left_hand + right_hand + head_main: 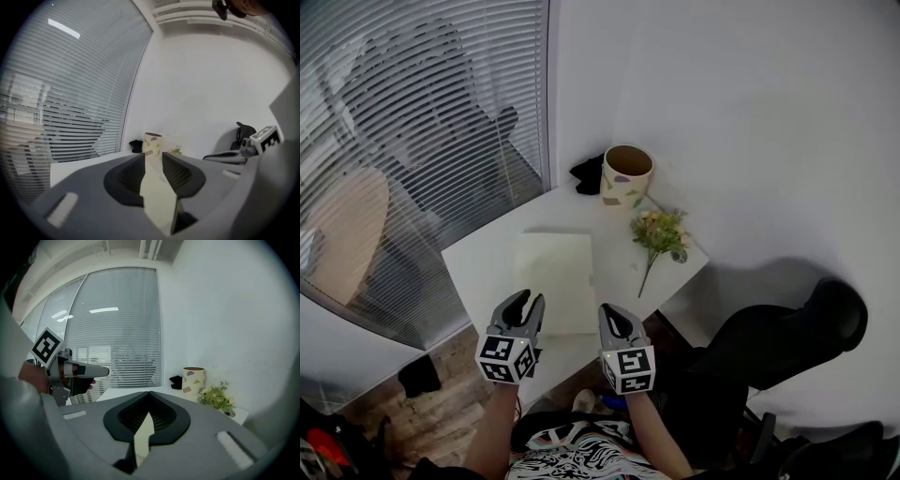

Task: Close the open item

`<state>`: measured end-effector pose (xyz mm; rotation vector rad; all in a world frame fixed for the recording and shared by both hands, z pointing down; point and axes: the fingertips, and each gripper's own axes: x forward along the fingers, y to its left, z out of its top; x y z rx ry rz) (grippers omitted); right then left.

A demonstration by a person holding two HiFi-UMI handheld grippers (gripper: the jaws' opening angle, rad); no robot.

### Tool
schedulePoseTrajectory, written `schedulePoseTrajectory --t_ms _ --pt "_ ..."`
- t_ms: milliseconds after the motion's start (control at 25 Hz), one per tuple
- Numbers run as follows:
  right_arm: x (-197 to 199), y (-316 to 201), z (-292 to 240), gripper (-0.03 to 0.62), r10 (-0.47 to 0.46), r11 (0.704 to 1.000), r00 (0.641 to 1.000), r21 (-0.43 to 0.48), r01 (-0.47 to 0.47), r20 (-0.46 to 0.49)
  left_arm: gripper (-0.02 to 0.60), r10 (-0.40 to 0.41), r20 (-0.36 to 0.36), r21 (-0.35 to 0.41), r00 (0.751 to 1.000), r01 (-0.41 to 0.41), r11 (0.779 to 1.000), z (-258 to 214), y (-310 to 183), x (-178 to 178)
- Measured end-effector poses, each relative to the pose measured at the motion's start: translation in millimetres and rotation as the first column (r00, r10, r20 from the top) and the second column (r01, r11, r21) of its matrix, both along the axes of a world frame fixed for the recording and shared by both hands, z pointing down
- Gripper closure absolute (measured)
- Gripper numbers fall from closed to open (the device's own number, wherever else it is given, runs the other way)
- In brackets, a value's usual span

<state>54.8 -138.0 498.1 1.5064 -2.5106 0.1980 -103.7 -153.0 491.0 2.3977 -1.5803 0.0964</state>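
The pale cream, flat rectangular book (555,272) lay flat in the middle of the white table (487,258), its near end between the two grippers. The left gripper (530,298) hovered at the book's near left corner with its jaws parted and nothing gripped, while the right gripper (614,314) hung by the near right corner, its jaws pressed together and empty. Further back by the wall stood a cream paper cup with coloured shapes (627,174), with a small bunch of yellow-green flowers (659,232) lying near it.
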Motion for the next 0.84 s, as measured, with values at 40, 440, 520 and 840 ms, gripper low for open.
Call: schedulePoseTrajectory --t_ms 40,440,520,840 --pt "0 0 0 0.594 0.0 1.0 1.0 0.001 0.0 0.002 0.41 -0.002 0.0 0.0 1.0 0.002 1.0 0 0 -1" --pt "1 3 5 0.594 -0.013 1.0 1.0 -0.013 0.013 0.005 0.41 0.0 0.004 -0.014 1.0 0.0 1.0 5 1 4" --pt "3 5 6 0.594 -0.013 1.0 1.0 -0.016 0.014 0.014 0.41 0.003 0.006 -0.015 1.0 -0.003 1.0 6 2 5" --pt "12 6 8 0.594 -0.009 1.0 0.999 -0.028 0.01 0.032 0.411 0.017 0.024 -0.035 1.0 -0.017 0.999 14 3 15"
